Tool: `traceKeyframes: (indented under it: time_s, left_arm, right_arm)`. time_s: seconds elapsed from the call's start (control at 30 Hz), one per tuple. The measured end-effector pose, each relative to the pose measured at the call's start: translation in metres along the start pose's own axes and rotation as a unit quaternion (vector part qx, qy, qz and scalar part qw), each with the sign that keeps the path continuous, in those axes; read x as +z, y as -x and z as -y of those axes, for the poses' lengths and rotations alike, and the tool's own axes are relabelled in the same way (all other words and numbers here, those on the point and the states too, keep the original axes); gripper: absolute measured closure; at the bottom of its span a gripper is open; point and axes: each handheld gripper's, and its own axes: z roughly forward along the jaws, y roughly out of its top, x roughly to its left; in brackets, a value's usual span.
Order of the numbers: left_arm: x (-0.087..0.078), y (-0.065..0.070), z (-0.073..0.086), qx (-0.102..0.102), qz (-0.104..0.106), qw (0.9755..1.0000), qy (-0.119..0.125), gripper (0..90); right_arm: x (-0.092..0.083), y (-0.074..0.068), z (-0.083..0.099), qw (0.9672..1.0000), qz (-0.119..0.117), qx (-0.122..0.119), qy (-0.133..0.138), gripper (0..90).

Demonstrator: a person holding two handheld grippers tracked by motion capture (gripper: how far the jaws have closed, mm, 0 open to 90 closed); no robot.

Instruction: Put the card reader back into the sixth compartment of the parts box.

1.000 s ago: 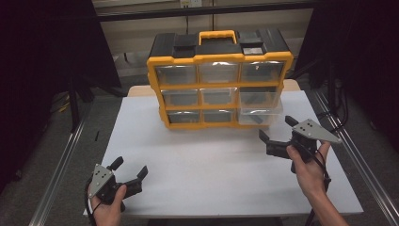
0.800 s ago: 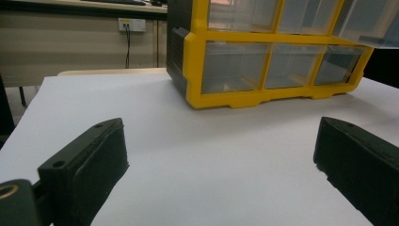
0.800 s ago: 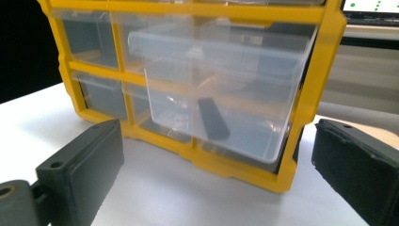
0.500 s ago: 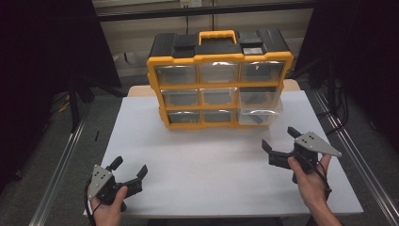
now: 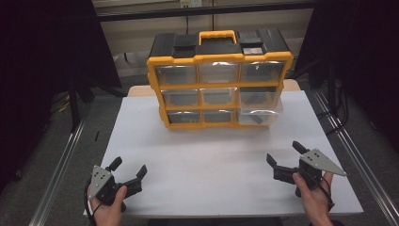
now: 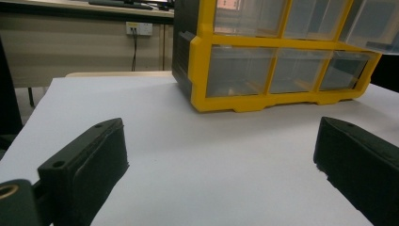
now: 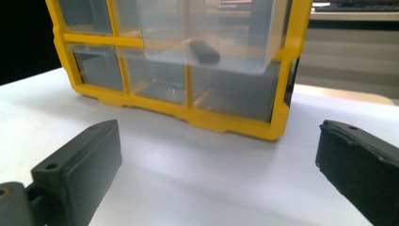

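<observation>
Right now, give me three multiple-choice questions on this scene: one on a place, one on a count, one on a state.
1. Where is the pulled-out drawer in the organizer?
A. bottom row, right end
B. top row, left end
C. middle row, centre

2. How many drawers are in each row?
A. two
B. three
C. five

3. How are the fingers of the right gripper?
A. shut on a drawer
B. shut, empty
C. spread open

Answers: 1 A, the bottom right drawer juts past the yellow frame. 2 B, each row has three clear fronts. 3 C, bare white table shows between its fingers.
</observation>
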Motion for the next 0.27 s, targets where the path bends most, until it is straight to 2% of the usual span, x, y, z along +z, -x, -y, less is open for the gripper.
traceKeyframes:
  time_s: [0.03, 0.1, 0.27]
  left_arm:
    - [0.000, 0.000, 0.000, 0.000, 0.000, 1.0000, -0.001, 3.1]
    - [0.000, -0.001, 0.000, -0.001, 0.003, 1.0000, -0.002, 3.2]
    - [0.000, -0.001, 0.000, -0.003, 0.013, 0.9999, -0.008, 3.1]
  right_arm:
    - [0.000, 0.000, 0.000, 1.0000, 0.000, 0.000, 0.000, 0.4]
    - [-0.001, 0.002, 0.009, 0.9998, -0.015, -0.005, -0.013, 1.2]
    - [0.000, 0.001, 0.010, 0.9997, -0.019, 0.000, -0.015, 1.5]
